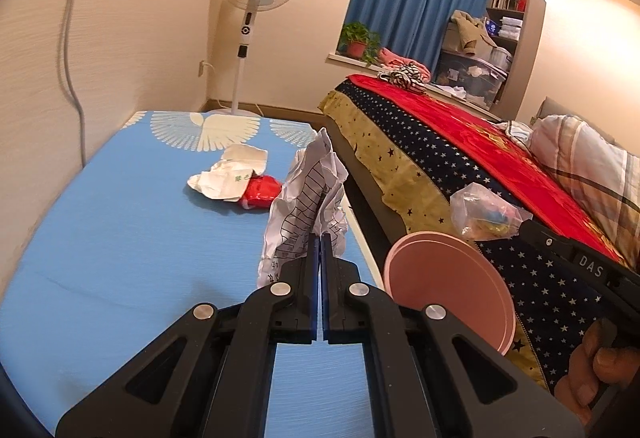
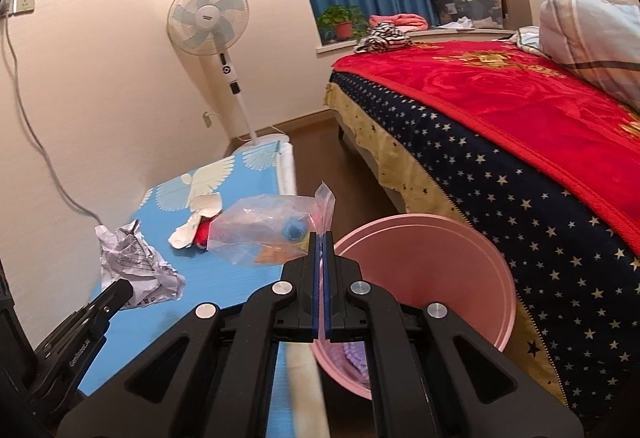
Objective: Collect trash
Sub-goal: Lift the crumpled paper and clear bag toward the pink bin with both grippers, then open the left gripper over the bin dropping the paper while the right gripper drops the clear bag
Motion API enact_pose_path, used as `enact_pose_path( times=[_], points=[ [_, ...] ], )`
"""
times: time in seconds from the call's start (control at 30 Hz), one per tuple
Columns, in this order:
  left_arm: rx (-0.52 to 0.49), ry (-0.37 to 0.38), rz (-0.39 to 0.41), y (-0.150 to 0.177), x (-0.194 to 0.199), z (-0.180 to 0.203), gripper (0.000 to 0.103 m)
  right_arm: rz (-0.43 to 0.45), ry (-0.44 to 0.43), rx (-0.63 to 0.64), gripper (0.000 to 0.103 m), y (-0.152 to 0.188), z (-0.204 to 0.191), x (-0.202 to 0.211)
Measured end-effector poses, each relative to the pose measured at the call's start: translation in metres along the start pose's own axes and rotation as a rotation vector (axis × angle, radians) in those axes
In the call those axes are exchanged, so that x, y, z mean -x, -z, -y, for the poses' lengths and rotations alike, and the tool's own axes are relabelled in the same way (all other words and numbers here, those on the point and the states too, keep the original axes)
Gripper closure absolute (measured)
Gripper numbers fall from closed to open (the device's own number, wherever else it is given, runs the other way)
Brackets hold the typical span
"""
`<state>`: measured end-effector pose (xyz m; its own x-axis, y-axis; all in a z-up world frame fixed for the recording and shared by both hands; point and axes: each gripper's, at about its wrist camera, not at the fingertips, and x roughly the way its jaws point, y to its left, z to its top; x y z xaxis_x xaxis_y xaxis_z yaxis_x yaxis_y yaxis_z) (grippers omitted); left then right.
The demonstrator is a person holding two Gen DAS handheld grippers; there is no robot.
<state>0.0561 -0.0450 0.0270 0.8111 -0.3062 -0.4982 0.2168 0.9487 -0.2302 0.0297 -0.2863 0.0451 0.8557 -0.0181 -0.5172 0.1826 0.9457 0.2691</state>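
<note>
The left tool (image 1: 320, 238) is closed, its two blue-lined pads pressed together on the lower part of a crumpled sheet of printed paper (image 1: 308, 194); the paper stands up from the grip, held above the blue bench (image 1: 120, 238), toward the bench's right edge; in the right wrist view the same paper (image 2: 136, 262) shows at the left, clamped at the tip of the left tool (image 2: 120, 290).

The right tool (image 2: 322, 238) is likewise shut, its pads nipping one corner of a clear plastic bag (image 2: 268, 234) with coloured bits inside; the bag hangs out to the left of the pads, in the air between the bench (image 2: 208, 278) and the pink bin (image 2: 432, 270); from the left wrist view the bag (image 1: 484, 214) shows just above the pink bin (image 1: 452, 278), held by the right tool (image 1: 524, 226), with a hand (image 1: 592, 370) around its handle at the lower right.

The pink bin stands on the floor just beside the bench's right edge, between the bench and the bed (image 2: 520, 158); something lilac lies at its bottom.

On the bench, toward its far end, lie a torn white wrapper (image 1: 232, 174) and a red wrapper (image 1: 262, 192) touching it; both are apart from either tool.
</note>
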Motion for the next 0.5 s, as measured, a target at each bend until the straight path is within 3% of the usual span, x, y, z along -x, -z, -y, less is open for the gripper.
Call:
enact_pose_path(
  times=[0.5],
  points=[
    [-0.042, 0.067, -0.024, 0.006, -0.018, 0.031, 0.102, 0.033, 0.123, -0.003, 0.102, -0.005, 0.034, -0.001]
  ],
)
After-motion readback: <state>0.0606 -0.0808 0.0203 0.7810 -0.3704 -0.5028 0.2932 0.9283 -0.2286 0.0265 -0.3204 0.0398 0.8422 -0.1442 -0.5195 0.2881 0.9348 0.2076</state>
